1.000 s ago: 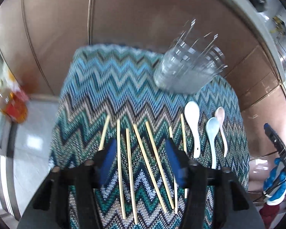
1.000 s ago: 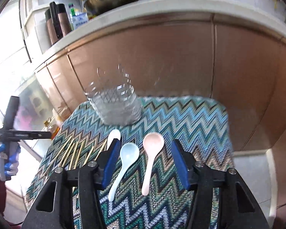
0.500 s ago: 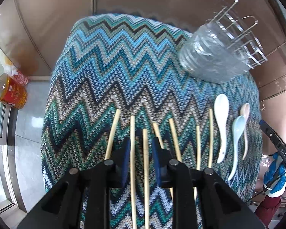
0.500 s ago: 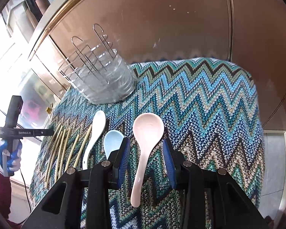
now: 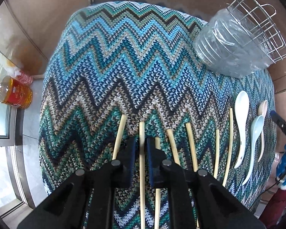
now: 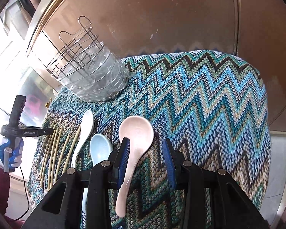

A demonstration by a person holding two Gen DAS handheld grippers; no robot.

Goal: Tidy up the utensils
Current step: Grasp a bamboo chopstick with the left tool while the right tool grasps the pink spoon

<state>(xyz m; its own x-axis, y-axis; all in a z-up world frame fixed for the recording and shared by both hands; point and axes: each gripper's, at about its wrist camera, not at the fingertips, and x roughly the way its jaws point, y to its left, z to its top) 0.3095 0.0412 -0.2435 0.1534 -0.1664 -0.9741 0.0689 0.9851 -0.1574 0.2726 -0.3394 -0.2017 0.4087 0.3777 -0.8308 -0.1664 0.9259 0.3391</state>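
Note:
Several pale chopsticks lie in a row on the zigzag cloth (image 5: 124,61). My left gripper (image 5: 142,145) is shut on one chopstick (image 5: 142,133), second from the left. A white spoon (image 5: 241,118), a light blue spoon (image 5: 254,139) and a pink spoon (image 5: 262,110) lie to the right. In the right wrist view my right gripper (image 6: 145,148) is open, its jaws either side of the pink spoon (image 6: 135,133), whose handle lies against the left jaw. The blue spoon (image 6: 100,147) and white spoon (image 6: 85,127) lie left of it.
A wire utensil holder lined with clear plastic (image 5: 238,43) stands at the far side of the cloth, also in the right wrist view (image 6: 91,76). Brown cabinet doors (image 6: 181,19) rise behind. An oil bottle (image 5: 13,93) stands on the floor at left.
My left gripper has lowered and closed from wide open onto one chopstick. My right gripper has moved down and forward over the pink spoon, its jaws narrower than a second ago.

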